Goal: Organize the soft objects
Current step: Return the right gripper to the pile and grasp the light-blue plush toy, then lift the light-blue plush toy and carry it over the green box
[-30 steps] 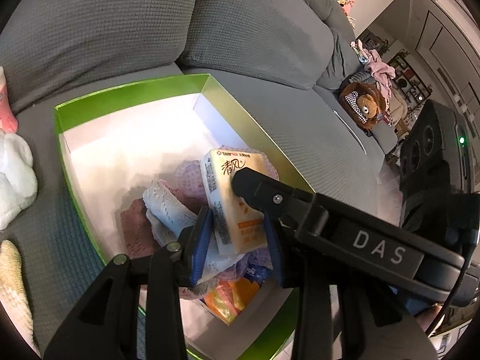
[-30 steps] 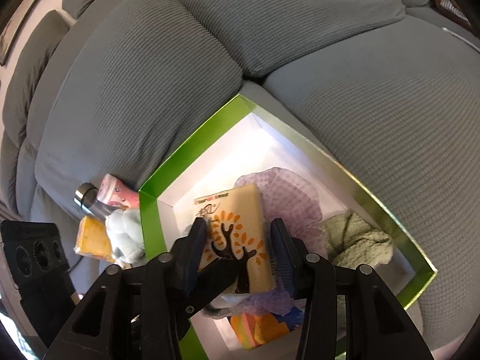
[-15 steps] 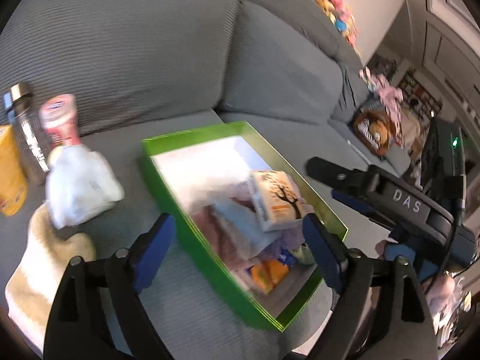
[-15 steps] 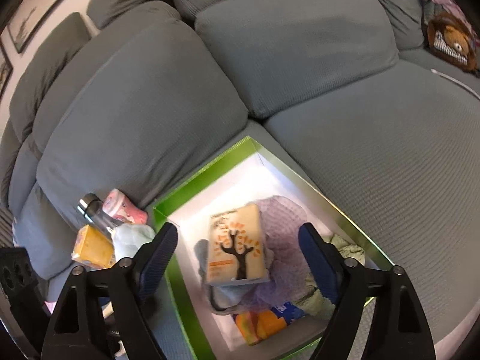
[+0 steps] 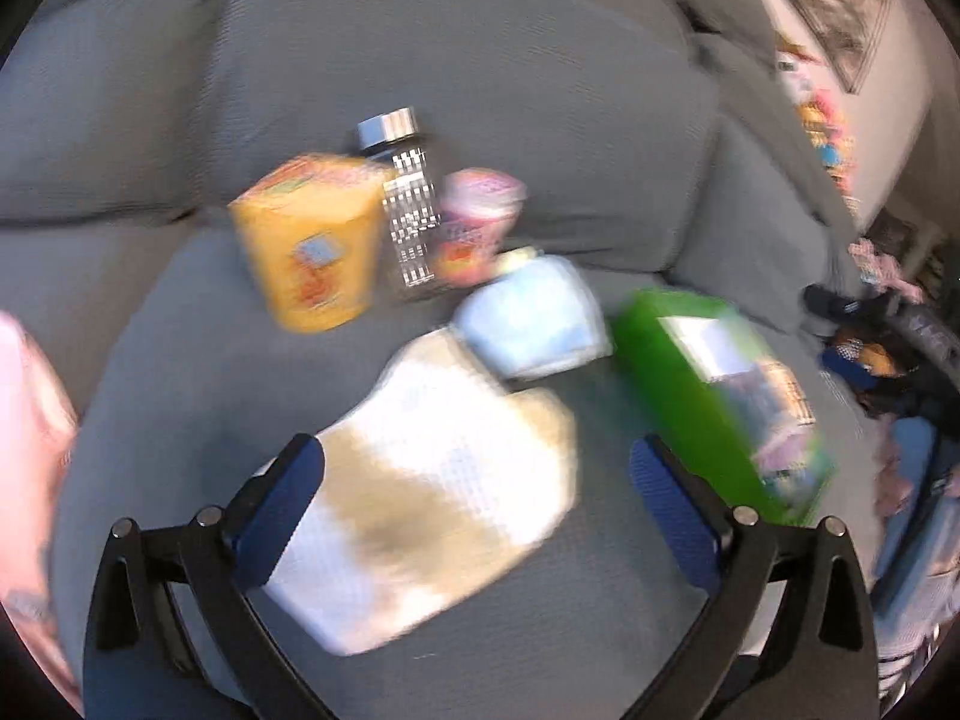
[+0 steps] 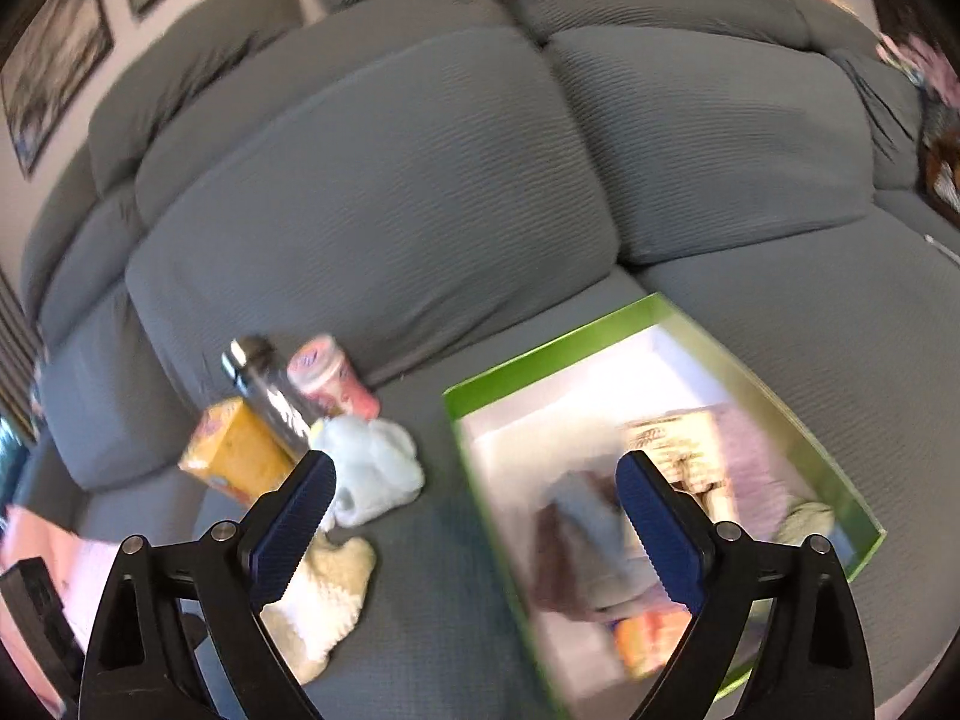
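My left gripper [image 5: 480, 504] is open and empty, its jaws wide apart just above a cream and white cloth [image 5: 432, 498] lying on the grey sofa seat. A pale blue soft bundle [image 5: 534, 318] lies just beyond it. The green box [image 5: 696, 384] with soft items inside sits to the right. My right gripper [image 6: 474, 516] is open and empty above the sofa, between the pale blue bundle [image 6: 372, 474] and the green box [image 6: 600, 336], which holds a tissue pack [image 6: 672, 444], cloths and packets. The cream cloth [image 6: 324, 594] lies at lower left.
An orange carton [image 5: 312, 246], a steel-capped bottle [image 5: 408, 204] and a pink cup [image 5: 474, 228] stand against the sofa back cushions [image 6: 384, 198]. Something pink [image 5: 24, 420] shows at the left edge. The right gripper [image 5: 864, 324] shows dark at far right.
Both grippers have let go of the tissue pack, opened wide and pulled back from the box. The left one swung left over the cream cloth; the tissue pack stays in the box.
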### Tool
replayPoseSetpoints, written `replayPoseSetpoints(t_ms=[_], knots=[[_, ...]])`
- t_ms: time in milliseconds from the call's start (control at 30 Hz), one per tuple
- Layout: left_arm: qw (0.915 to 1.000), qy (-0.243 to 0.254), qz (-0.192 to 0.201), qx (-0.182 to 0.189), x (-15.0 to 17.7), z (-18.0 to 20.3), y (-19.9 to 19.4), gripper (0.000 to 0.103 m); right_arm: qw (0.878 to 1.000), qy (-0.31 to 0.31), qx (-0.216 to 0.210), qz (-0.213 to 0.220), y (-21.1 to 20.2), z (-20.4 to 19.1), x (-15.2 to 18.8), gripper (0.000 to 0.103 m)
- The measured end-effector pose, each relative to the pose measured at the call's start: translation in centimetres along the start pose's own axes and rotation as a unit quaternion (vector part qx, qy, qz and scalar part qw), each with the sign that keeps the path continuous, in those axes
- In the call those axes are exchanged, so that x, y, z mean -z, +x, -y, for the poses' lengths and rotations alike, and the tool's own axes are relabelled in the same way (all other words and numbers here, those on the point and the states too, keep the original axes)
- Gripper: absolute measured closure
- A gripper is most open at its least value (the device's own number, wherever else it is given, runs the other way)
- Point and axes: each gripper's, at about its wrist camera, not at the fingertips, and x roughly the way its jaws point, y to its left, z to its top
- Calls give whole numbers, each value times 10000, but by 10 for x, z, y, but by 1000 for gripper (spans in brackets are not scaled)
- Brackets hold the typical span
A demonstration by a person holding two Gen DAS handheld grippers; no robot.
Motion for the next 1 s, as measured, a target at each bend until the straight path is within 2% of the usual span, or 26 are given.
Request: replayPoseSetpoints(t_ms=[133,233,367,467,567,600,667,733,900,1000], knots=[[9991,-357,13,-217,14,-36,4,1,9988,-361,-209,-258,29,-39,4,8],[9979,-529,-25,-378,18,-50,10,1,9955,-741,-89,-583,70,-72,7,8],[9977,-504,-35,-461,17,-52,9,1,9883,-1111,170,-1032,127,-99,11,8],[9967,-421,-4,-695,19,-54,8,1,9865,-955,304,-1292,164,-102,10,8],[9970,-463,-42,-627,18,-58,8,1,9850,-826,380,-1468,190,-98,13,8],[9969,-496,-29,-616,16,-59,7,1,9851,-807,320,-1486,194,-96,14,8],[9966,-526,3,-635,15,-61,6,1,9863,-776,151,-1447,198,-95,17,17],[9962,-555,-4,-663,14,-63,5,1,9881,-785,31,-1325,194,-94,18,37],[9962,-621,-5,-612,13,-64,-1,1,9886,-792,-17,-1279,169,-92,18,42],[9961,-631,10,-610,13,-63,-2,1,9919,-831,-214,-940,125,-94,15,42]])
